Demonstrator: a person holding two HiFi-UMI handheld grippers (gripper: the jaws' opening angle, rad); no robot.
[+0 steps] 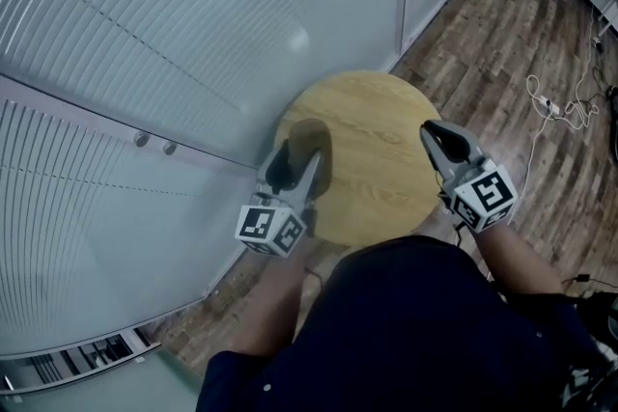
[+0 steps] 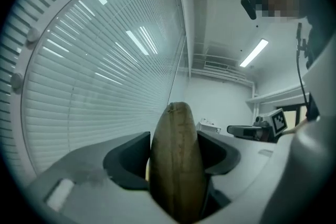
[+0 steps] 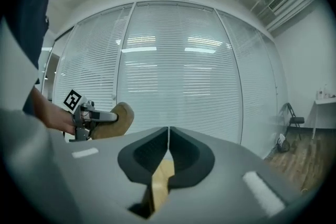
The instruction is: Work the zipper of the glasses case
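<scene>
Fig. I hold the glasses case (image 1: 311,142) clamped edge-up in my left gripper (image 1: 297,171), over the round table (image 1: 377,125) at its nine o'clock edge. My right gripper (image 1: 435,136), jaws together and empty, hovers at three o'clock. No zipper pull is engaged, so I judge the zipping remains to be done.

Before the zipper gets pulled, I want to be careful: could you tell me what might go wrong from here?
The left tongs clamp the olive-brown oval glasses case edge-on, one end sticking out past them; a zipper tug might twist or slip it.
The right tongs are shut, empty and apart from the case, and no zipper pull shows, so they could miss it.
Held near the round wooden table's edge, a dropped case could fall off.
</scene>
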